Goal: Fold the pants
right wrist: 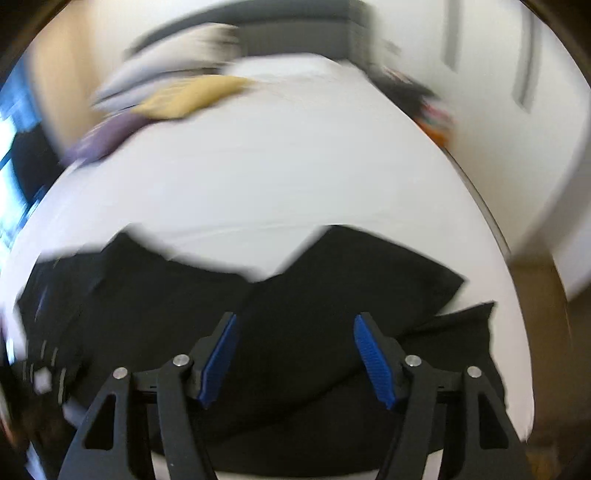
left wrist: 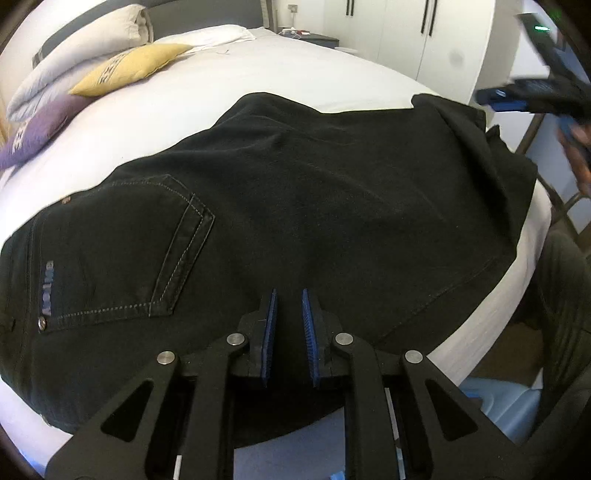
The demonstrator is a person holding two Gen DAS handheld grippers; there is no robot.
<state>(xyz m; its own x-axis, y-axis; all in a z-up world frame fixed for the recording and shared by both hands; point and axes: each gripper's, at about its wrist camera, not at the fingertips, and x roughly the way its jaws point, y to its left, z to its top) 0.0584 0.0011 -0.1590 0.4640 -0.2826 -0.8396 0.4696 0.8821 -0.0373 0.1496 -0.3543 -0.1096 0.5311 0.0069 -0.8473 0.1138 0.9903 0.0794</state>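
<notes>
Black pants [left wrist: 314, 206] lie spread across the near edge of a bed [left wrist: 288, 77] covered in a white sheet, waistband toward the left of the left wrist view and legs running off to the right, where the cloth is bunched and turned over on itself near the bed's corner. Up by the grey headboard [left wrist: 207, 14] sit a yellow cushion [left wrist: 129, 68], a purple cushion [left wrist: 40, 129] and white pillows [left wrist: 85, 44], all well apart from the pants. White wardrobe doors [left wrist: 399, 26] with dark handles stand beyond the bed, and a small dark bedside stand [left wrist: 317, 38] holds a few items too small to make out. A back pocket [left wrist: 125, 251] with pale stitching faces up, and beside it on the waistband is a small blue label [left wrist: 48, 280] whose writing is too blurred to read. The left tool [left wrist: 290, 295] hovers just over the seat of the pants, its blue pads close together with a narrow gap and no cloth between them. The right tool [right wrist: 291, 325] is spread wide above the folded leg cloth, gripping nothing; its view is smeared by motion. In the left wrist view the right tool shows blurred at the upper right, off the bed's far corner.
</notes>
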